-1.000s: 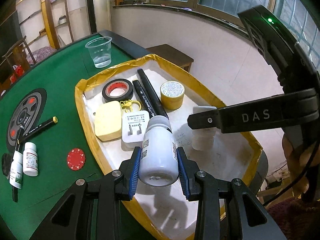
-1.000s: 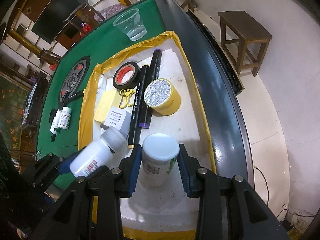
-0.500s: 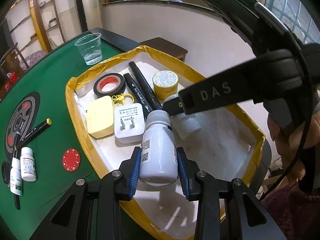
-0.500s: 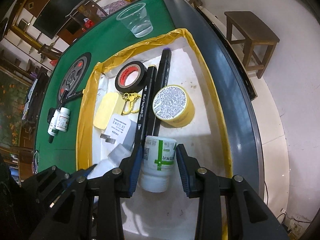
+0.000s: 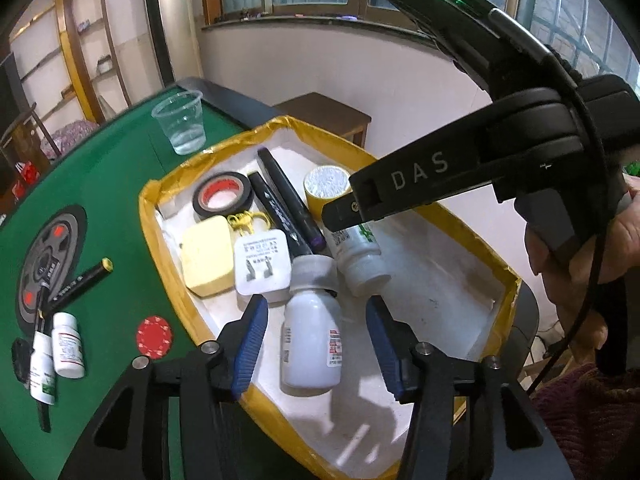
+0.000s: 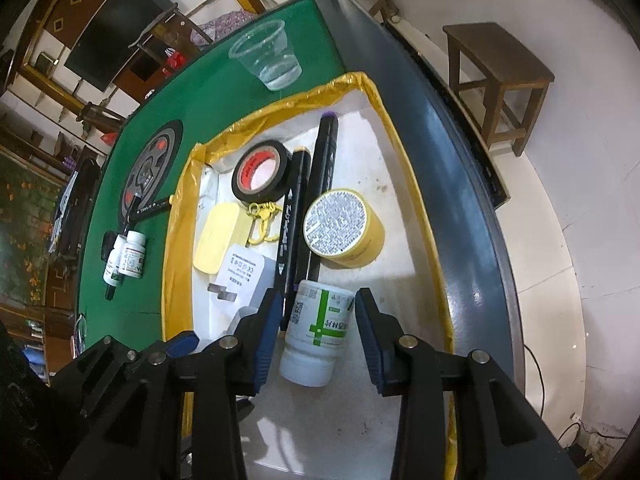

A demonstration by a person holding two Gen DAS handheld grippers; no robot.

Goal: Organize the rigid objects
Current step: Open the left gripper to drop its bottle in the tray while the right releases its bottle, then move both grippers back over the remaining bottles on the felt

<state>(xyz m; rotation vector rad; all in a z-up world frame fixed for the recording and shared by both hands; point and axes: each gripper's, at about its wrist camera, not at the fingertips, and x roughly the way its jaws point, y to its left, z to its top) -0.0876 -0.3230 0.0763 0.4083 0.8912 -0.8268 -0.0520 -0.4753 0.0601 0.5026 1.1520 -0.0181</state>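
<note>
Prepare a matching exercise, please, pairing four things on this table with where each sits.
1 plastic cup
2 red chip
3 black tape roll
4 plain white bottle

A lying on its side in the tray
B on the felt between tray and two small bottles
C flat in the tray's far corner
D upright on the felt, beyond the tray

Pairs: 1-D, 2-B, 3-C, 4-A

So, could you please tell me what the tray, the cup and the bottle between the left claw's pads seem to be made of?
Tray: probably white foam or board, matte and scuffed, its rim wrapped in glossy yellow tape. Cup: clear thin plastic; the table shows through it. Bottle: opaque white plastic, smooth with a slight sheen, bearing a printed label.
</note>
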